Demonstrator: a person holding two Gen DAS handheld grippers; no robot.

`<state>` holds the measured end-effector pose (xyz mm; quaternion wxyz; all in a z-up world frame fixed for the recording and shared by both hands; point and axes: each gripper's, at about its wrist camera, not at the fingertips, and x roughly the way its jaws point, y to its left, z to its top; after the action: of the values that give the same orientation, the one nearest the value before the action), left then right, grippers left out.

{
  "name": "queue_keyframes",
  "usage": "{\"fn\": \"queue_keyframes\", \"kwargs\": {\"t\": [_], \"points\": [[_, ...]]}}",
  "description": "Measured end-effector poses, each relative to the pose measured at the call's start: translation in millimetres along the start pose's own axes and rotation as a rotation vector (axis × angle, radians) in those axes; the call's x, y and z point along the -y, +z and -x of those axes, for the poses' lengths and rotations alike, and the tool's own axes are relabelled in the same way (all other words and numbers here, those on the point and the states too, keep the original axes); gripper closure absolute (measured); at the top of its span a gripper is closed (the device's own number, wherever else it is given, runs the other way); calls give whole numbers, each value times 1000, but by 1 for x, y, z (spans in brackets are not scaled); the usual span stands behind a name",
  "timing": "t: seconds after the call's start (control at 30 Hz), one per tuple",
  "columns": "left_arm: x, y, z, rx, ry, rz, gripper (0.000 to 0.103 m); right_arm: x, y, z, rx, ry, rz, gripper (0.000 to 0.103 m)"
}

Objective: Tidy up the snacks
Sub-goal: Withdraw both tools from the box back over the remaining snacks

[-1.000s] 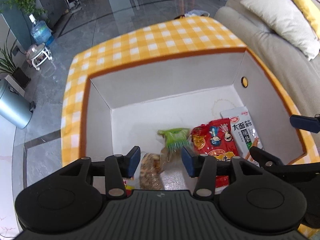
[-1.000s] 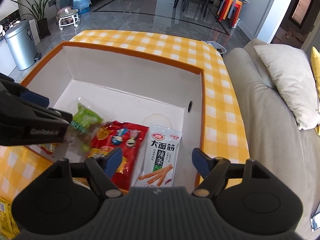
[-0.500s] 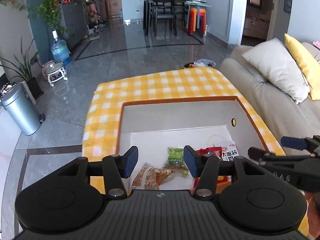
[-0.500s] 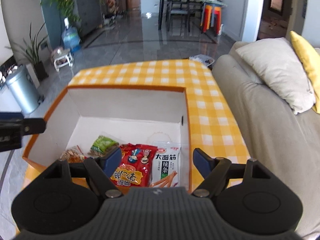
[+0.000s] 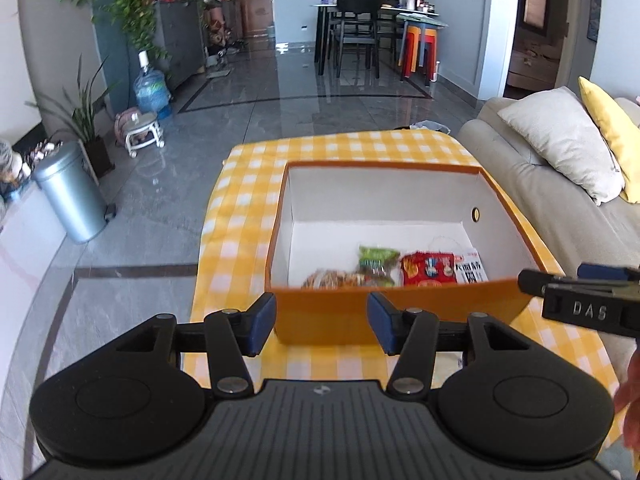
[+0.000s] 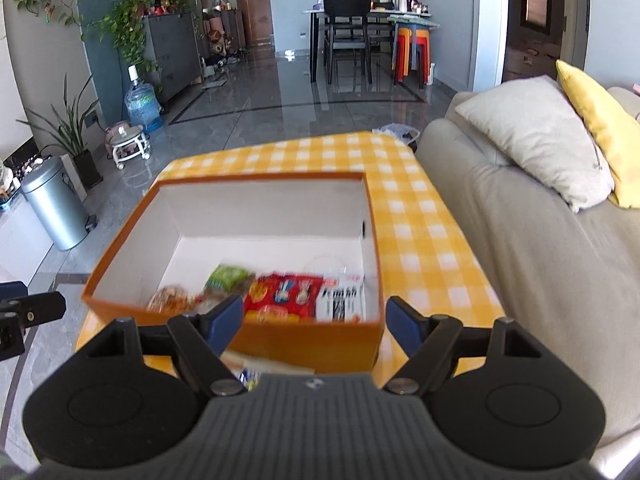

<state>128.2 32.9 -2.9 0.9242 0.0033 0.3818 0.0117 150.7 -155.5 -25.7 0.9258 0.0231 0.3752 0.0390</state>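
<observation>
A living room with a glossy grey tiled floor (image 5: 248, 92) runs back to a dining set w/ black chairs (image 5: 356, 28) and stacked red-orange stools (image 5: 418, 50). On the left side are a silver bin (image 5: 70, 196), a water jug (image 5: 150, 88) and plants; on the right a beige sofa (image 6: 532, 248) w/ a cream cushion (image 6: 536, 136) and a yellow one (image 6: 600, 128).

Hard to make out: the box's near wall cuts off the lower part of every snack packet in the left wrist view, and the right wrist view is motion-blurred, so packet print can't be read there. Something pale and printed lies on the table just in front of the box under the right gripper — too blurred and covered to identify.

The table (image 5: 236, 232) wears a yellow-and-white check cloth. On it sits an open orange box (image 5: 384, 314), white inside. Along its near side lie four snacks, left to right: a brownish clear packet (image 5: 332, 279), a green packet (image 5: 378, 258), a red packet (image 5: 428, 268) and a white packet w/ black characters (image 5: 472, 270). The far half of the box floor is bare.

Left gripper (image 5: 322, 322) hangs in front of the box, jaws partly apart, nothing between them. Right gripper (image 6: 316, 320) — jaws wider apart, also gripping nothing, over the box's near wall. Each gripper's edge shows in the other's view.
</observation>
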Motion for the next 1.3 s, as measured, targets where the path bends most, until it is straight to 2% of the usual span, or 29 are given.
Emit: {"fn": "queue_keyframes", "kwargs": {"t": [0.23,0.37,0.43,0.6,0.73,0.83,0.93,1.13,1.3], "points": [[-8,-35,6,-69,-46,56,36,-8,-38,13,-75,15,46,27],[-6,-50,6,-117,-73,45,36,-6,-60,20,-114,-1,82,28],[-6,-58,5,-150,-81,39,31,-1,-69,21,-137,-10,92,28],[-7,-71,-2,-250,-90,40,30,16,-93,18,-247,-16,37,32],[-15,-75,-16,-351,-68,86,30,33,-104,10,-334,-32,-47,32],[-20,-75,-26,-422,-45,112,29,43,-106,7,-359,-54,-92,34],[-28,-75,-36,-447,-3,145,26,47,-106,3,-384,-67,-115,34],[-47,-88,-59,-510,78,269,26,51,-110,-4,-433,-44,-184,34],[-49,-99,-71,-534,114,290,26,55,-114,-13,-458,-47,-210,34]]}}
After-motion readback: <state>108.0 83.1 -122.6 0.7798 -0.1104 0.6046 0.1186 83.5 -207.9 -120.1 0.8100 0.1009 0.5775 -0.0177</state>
